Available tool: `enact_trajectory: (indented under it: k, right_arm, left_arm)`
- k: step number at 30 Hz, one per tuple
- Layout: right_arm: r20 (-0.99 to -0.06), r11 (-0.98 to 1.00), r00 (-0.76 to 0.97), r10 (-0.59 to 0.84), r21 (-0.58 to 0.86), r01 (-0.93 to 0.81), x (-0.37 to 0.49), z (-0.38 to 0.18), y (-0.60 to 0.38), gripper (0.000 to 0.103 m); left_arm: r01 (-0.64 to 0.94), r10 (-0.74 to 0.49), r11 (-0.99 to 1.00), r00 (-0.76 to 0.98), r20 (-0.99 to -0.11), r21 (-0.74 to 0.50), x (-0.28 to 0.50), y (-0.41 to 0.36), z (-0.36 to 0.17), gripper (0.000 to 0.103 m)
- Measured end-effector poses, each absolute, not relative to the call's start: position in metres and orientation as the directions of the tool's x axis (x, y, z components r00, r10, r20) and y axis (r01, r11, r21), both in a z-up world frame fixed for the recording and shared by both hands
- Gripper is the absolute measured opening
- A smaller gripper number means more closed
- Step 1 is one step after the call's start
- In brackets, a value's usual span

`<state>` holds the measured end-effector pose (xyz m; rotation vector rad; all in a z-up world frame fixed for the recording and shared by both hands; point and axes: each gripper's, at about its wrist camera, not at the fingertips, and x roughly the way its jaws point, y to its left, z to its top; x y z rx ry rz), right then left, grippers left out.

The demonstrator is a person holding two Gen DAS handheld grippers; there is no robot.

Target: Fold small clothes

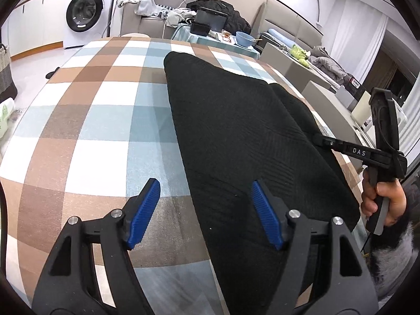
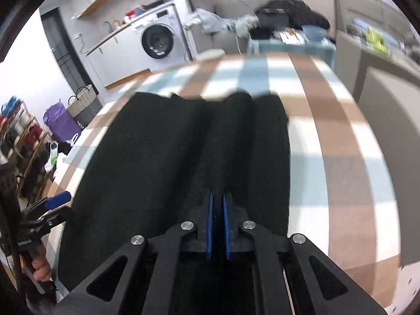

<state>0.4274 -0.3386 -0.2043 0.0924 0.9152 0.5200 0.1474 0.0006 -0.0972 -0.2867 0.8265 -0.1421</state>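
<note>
Black ribbed knit garment (image 1: 236,131), soft and limp, is pinched at its edge by the right hand-held gripper (image 2: 217,204); the left hand-held gripper (image 1: 204,197) is held wide open, empty.

Surface: table (image 1: 86,120) under a checked cloth of brown, pale blue and white squares | On it: one black ribbed garment (image 1: 236,136), lying flat across the right half, running from near edge toward far side | Garment: raised ridge down its middle in the right wrist view (image 2: 231,136) | Left half: bare checks
</note>
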Motion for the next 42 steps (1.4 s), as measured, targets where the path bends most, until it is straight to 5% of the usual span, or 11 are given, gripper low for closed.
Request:
enact_trajectory:
  k: [5, 10, 14, 18, 22, 27, 32, 35, 37, 42]
  right_arm:
    - [-0.696, 0.859, 0.51, 0.505, 0.345, -0.378, 0.409, -0.191, -0.356, 0.033]
    - [-0.628, 0.775, 0.468, 0.622, 0.405, -0.485, 0.382, -0.171, -0.34, 0.039]
    - [-0.674, 0.761, 0.399, 0.622, 0.398, -0.513, 0.379, -0.191, -0.314, 0.038]
    - [-0.706, 0.751, 0.348, 0.617, 0.395, -0.529, 0.377, -0.214, -0.299, 0.009]
    - [-0.613, 0.715, 0.411, 0.675, 0.404, -0.571, 0.357, -0.189, -0.313, 0.009]
    - [-0.723, 0.777, 0.363, 0.587, 0.378, -0.502, 0.368, -0.217, -0.313, 0.016]
    - [-0.671, 0.695, 0.3, 0.678, 0.453, -0.558, 0.342, -0.208, -0.327, 0.032]
    - [-0.675, 0.665, 0.265, 0.689, 0.443, -0.601, 0.32, -0.212, -0.332, 0.029]
    - [-0.685, 0.682, 0.291, 0.668, 0.406, -0.609, 0.315, -0.214, -0.335, 0.015]
    - [-0.684, 0.692, 0.287, 0.671, 0.438, -0.574, 0.313, -0.213, -0.355, 0.017]
  left_arm:
    - [0.008, -0.237, 0.95, 0.672, -0.702, -0.312, 0.148, 0.002, -0.097, 0.07]
    - [0.01, -0.239, 0.95, 0.669, -0.704, -0.313, 0.149, 0.001, -0.099, 0.07]
    - [0.014, -0.238, 0.952, 0.66, -0.713, -0.305, 0.15, -0.001, -0.101, 0.07]
    - [0.018, -0.234, 0.955, 0.662, -0.712, -0.297, 0.148, -0.002, -0.101, 0.07]
    - [0.019, -0.235, 0.954, 0.666, -0.708, -0.299, 0.146, -0.002, -0.1, 0.07]
    - [0.021, -0.24, 0.956, 0.635, -0.735, -0.294, 0.147, -0.005, -0.105, 0.071]
    - [0.061, -0.261, 0.956, 0.631, -0.731, -0.288, 0.124, -0.013, -0.105, 0.073]
    - [0.099, -0.266, 0.96, 0.61, -0.747, -0.261, 0.112, -0.024, -0.107, 0.073]
    - [0.132, -0.254, 0.967, 0.602, -0.757, -0.219, 0.105, -0.034, -0.106, 0.074]
    - [0.199, -0.234, 0.97, 0.604, -0.762, -0.141, 0.091, -0.054, -0.102, 0.075]
